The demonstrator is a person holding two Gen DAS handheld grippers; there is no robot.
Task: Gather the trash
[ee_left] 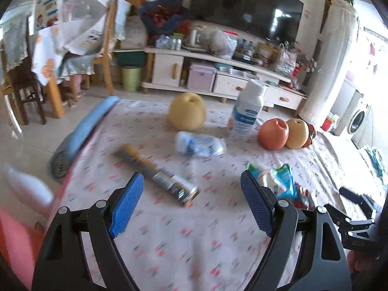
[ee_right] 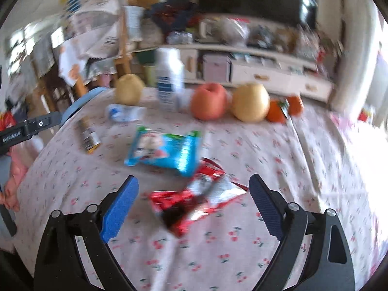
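Trash lies on a cherry-print tablecloth (ee_left: 184, 242). A long brown-and-silver wrapper (ee_left: 157, 174) lies just ahead of my left gripper (ee_left: 191, 186), which is open and empty. Further back lies a crumpled clear plastic wrapper (ee_left: 200, 144). A blue snack bag (ee_right: 165, 151) and a red foil wrapper (ee_right: 196, 198) lie before my right gripper (ee_right: 194, 191), open, with the red wrapper showing between its fingers but not pinched. The same blue bag (ee_left: 282, 177) peeks out behind the left gripper's right finger.
A white bottle (ee_left: 248, 109) stands upright at the back beside a yellow pear (ee_left: 186, 114), a red apple (ee_left: 272, 133) and another pear (ee_left: 297, 133). Small oranges (ee_right: 276, 111) sit further right. A rolled blue mat (ee_left: 82, 131) lies along the table's left edge.
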